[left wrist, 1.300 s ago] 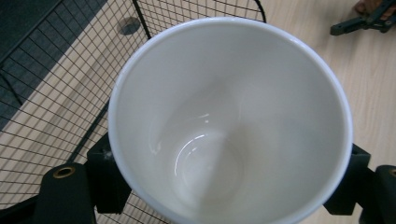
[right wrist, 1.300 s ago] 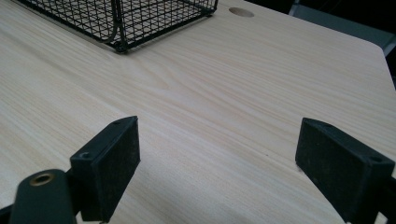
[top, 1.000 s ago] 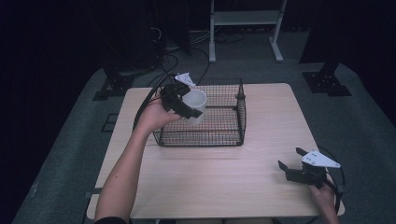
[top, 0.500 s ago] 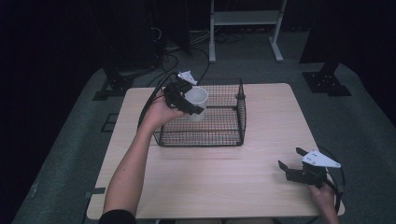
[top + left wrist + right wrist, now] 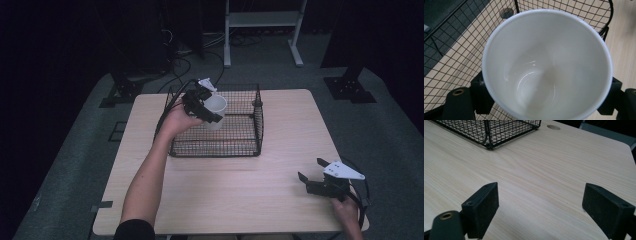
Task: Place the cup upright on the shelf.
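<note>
We see the left gripper [image 5: 209,111] grasping a white cup [image 5: 215,111] above the wire basket [image 5: 249,145]; the right gripper [image 5: 311,176], fingers [image 5: 482,208] released, rests near the table [image 5: 240,195] front right corner.

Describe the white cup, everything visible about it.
The white cup is a plain, glossy vessel that looks ceramic, with a round rim and walls tapering to a smaller base. Its inside is empty and clean, showing only light reflections. No handle is visible. The left gripper holds it, black jaws pressed against opposite sides of its wall, above the left part of the black wire basket. In the high view it is tilted, mouth facing up and toward the person. Nothing else touches it.
</note>
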A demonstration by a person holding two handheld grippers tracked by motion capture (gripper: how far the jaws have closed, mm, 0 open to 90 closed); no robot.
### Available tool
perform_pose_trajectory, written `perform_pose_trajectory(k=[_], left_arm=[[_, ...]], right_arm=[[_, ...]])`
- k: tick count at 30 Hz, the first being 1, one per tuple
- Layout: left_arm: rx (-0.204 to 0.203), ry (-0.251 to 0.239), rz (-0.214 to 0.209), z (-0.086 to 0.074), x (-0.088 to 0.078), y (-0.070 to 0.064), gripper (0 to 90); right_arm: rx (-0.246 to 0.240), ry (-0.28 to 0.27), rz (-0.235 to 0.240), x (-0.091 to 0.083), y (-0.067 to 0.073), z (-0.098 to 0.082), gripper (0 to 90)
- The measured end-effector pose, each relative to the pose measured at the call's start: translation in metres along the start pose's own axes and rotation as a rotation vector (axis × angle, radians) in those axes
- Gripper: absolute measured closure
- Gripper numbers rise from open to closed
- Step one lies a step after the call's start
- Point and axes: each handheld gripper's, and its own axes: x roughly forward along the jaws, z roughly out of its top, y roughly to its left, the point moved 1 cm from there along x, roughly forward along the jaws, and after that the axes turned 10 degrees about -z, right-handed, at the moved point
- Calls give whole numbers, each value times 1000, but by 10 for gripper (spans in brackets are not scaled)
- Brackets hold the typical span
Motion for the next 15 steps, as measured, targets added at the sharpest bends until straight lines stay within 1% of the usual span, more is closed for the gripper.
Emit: perform_pose_trajectory(k=[5, 11, 12, 15], left_arm=[[-7, 20, -5, 0, 9, 4, 211], [-30, 27, -21, -1, 22, 10, 211], [-27, 36, -15, -2, 25, 10, 211], [-30, 49, -15, -3, 32, 13, 211]], right_arm=[[0, 0, 0, 0, 0, 0, 131], [-2, -2, 1, 0, 0, 0, 131], [-1, -2, 1, 0, 0, 0, 131], [-1, -3, 2, 0, 0, 0, 131]])
